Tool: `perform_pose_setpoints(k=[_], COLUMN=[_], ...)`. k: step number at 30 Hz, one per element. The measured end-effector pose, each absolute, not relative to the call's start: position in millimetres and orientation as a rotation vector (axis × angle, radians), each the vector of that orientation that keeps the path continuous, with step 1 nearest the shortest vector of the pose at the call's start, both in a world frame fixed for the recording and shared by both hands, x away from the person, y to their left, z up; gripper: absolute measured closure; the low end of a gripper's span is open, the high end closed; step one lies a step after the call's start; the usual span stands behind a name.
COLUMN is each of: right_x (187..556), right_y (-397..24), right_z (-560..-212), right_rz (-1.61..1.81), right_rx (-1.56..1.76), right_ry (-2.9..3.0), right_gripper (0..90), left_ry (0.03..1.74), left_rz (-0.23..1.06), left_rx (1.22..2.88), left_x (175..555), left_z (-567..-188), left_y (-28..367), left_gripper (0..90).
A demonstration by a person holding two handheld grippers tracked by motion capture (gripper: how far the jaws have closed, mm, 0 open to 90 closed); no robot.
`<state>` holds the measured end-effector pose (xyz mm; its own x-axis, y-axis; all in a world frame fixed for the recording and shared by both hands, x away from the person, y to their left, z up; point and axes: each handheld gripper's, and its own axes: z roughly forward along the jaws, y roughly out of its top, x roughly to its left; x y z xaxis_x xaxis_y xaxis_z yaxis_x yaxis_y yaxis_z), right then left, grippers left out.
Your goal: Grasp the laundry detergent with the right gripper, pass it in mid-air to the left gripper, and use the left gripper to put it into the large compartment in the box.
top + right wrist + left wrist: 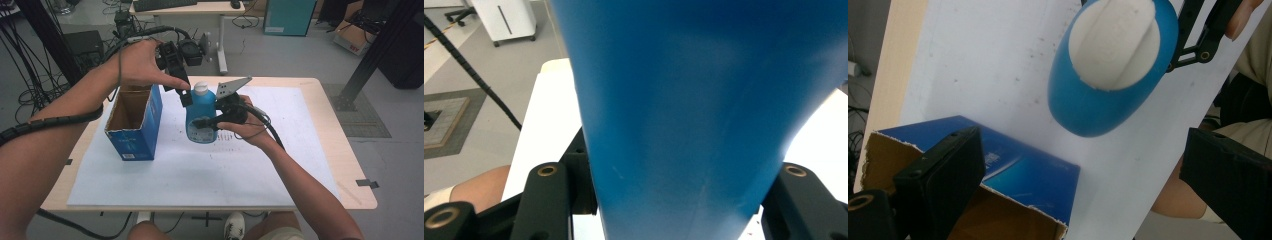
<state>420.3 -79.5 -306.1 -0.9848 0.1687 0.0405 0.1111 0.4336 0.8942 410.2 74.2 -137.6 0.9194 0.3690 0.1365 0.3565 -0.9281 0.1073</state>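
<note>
While the right gripper (207,120) has its jaws clamped on the body of the blue bottle (201,117), holding it upright near the middle of the white sheet (250,165) on the tabletop (345,165), the left gripper (186,95) comes in from above toward the bottle's white cap (200,88). Its jaws stand apart with nothing between them; in the left gripper view they frame the lower corners, and the cap (1113,42) sits well ahead of them, not yet between them. From where I stand this looks like the approach to the cap, with the bottle steadied for it, so the step in hand is lining up the left jaws over the cap. The next move, as I judge it, calls for bringing those jaws down around the cap, squaring them to its flattened sides, and closing before any twist, while the right grip holds firm so the bottle does not turn with it. The left forearm reaches in high and bends at the wrist so the gripper points steeply down; the right hand lies low, gripper level, coming at the bottle from its side. An open blue cardboard box (135,120) stands just left of the bottle, apart from it.
</note>
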Motion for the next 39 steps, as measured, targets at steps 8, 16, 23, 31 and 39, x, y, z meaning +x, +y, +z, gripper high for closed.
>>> perform_pose_setpoints(k=[8,16,23,31,39], right_x=[416.0,415.0,414.2,412.2,410.9], right_y=[-73.5,-69.1,-64.5,-60.7,-60.9], right_z=[-306.1,-305.8,-302.4,-299.8,-296.3], right_rz=[1.609,1.609,1.627,1.630,1.638], right_rx=[0.226,0.184,0.152,0.122,0.110], right_ry=[2.618,2.625,2.618,2.620,2.620], right_gripper=[44.3,44.2,44.2,44.2,44.2], left_ry=[0.546,0.506,0.460,0.434,0.412], left_rz=[0.206,0.188,0.176,0.134,0.109], left_rx=[2.998,2.997,3.032,3.057,3.044], left_x=[406.7,404.5,405.5,406.9,406.3], left_z=[-140.9,-142.9,-143.6,-150.9,-158.1], left_y=[69.5,65.3,62.1,59.4,56.4], left_gripper=[4.7,4.7,4.6,4.7,4.8])
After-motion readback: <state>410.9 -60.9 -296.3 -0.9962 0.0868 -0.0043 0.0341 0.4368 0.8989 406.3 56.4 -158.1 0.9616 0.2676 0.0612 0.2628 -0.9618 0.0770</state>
